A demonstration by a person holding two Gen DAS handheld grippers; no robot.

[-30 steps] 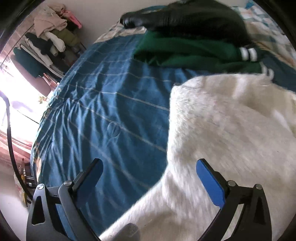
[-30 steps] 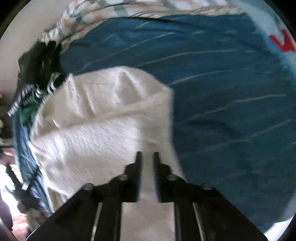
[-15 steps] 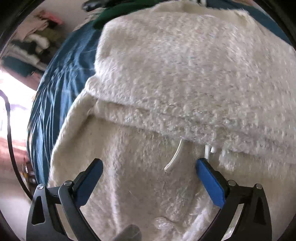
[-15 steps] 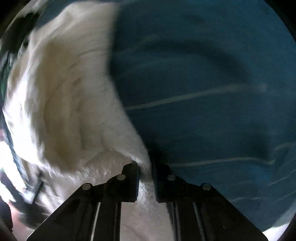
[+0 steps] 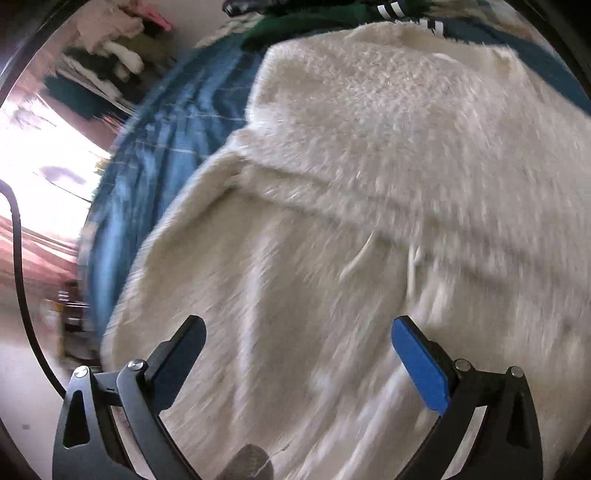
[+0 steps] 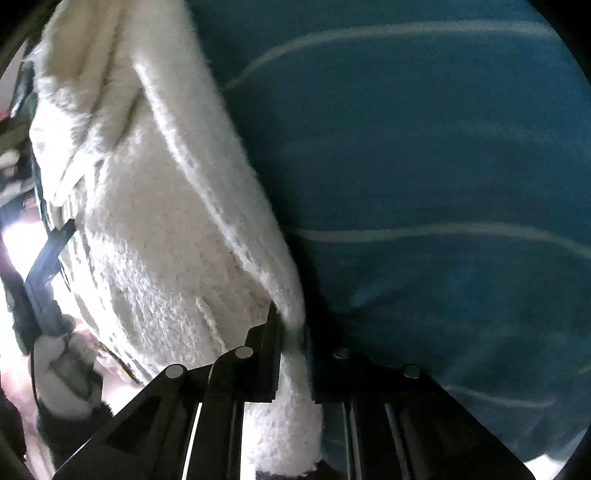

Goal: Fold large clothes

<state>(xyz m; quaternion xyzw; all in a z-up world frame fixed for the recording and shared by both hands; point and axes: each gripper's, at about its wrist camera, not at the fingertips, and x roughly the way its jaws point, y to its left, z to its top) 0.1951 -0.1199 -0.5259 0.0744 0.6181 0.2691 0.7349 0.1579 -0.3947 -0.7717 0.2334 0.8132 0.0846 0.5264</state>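
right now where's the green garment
In the left wrist view, the green garment lies at the top edge on the blue bedsheet, just behind the white fleece.

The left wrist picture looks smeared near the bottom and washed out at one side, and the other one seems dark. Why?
Left wrist view: motion blur streaks the cream fleece garment near the fingers, and window glare blows out the left edge. Right wrist view: the blue bedspread lies in shadow, with glare at the far left; fisheye curvature bends both.

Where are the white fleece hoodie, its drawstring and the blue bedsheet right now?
white fleece hoodie (image 5: 388,122): left wrist view, on the folded-over upper layer.
drawstring (image 5: 356,258): left wrist view, on the loose cord.
blue bedsheet (image 6: 424,147): right wrist view, on bare striped fabric.
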